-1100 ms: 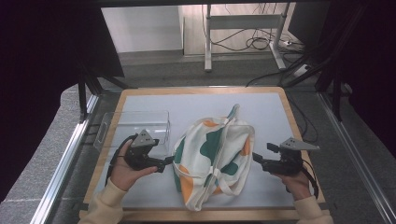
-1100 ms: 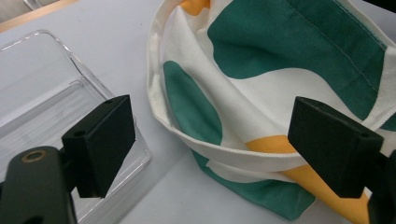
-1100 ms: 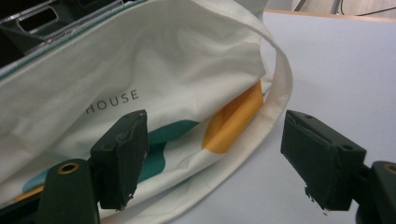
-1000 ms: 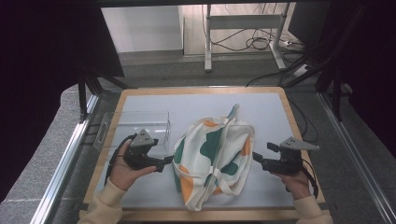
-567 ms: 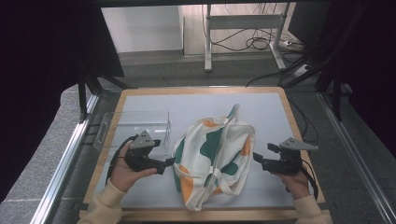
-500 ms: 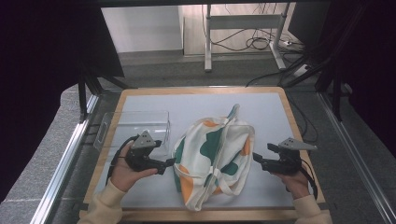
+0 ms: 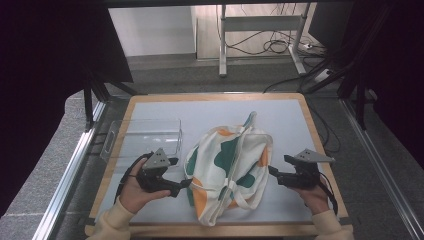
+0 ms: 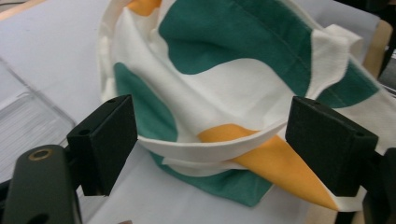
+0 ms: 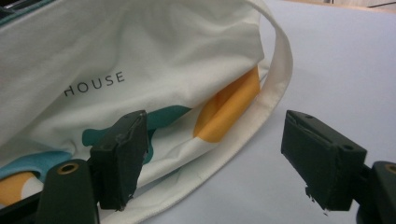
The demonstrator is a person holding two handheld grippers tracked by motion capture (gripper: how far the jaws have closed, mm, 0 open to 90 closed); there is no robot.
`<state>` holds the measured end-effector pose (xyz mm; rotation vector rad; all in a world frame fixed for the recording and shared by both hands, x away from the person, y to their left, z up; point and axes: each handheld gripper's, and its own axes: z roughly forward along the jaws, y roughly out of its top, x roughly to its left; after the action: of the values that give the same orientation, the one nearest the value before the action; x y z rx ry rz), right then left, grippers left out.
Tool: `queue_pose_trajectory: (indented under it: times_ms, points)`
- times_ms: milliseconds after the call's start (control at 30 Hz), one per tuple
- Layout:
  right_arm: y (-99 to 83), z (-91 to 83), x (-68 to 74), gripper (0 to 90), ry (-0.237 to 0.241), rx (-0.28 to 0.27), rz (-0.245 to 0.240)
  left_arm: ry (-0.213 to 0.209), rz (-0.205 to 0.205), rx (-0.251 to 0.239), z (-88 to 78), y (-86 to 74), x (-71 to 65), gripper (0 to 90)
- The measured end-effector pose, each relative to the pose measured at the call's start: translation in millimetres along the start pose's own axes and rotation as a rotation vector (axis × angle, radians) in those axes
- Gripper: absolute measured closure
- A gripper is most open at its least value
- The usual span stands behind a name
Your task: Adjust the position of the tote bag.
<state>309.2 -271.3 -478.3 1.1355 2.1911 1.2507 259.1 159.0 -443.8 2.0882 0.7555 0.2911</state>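
A cream cloth bag (image 7: 231, 170) with green and orange patches lies crumpled in the middle of the white table top (image 7: 200, 115). My left gripper (image 7: 187, 183) sits at the bag's left edge, open, with a fold of cloth (image 8: 210, 149) between its spread jaws, untouched by them. My right gripper (image 7: 271, 170) is at the bag's right edge, open too. In the right gripper view (image 9: 212, 154) the bag's strap (image 9: 275, 88) and its printed side (image 9: 140, 60) lie just ahead of the jaws.
A clear plastic box (image 7: 145, 140) stands on the table to the left of the bag, just beyond my left hand. A wooden rim (image 7: 320, 135) frames the table. Cables and a metal stand (image 7: 260, 30) lie on the floor behind.
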Motion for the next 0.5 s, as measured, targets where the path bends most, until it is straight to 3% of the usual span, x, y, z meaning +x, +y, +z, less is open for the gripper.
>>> queue_pose_trajectory:
  times_ms: [200,300,500]
  points:
    - [0.7,-2.2,-1.2,22.5,-0.011,-0.010,0.009,-0.052,0.017,-0.013,0.9,1.5,-15.0,16.9]
    - [1.6,-2.5,-0.1,22.5,-0.012,-0.018,0.016,-0.085,0.006,-0.030,-0.2,0.8,-22.7,16.9]
    - [0.3,0.2,2.1,22.5,-0.015,-0.001,0.009,-0.119,0.045,-0.048,-1.2,3.9,-40.1,16.9]
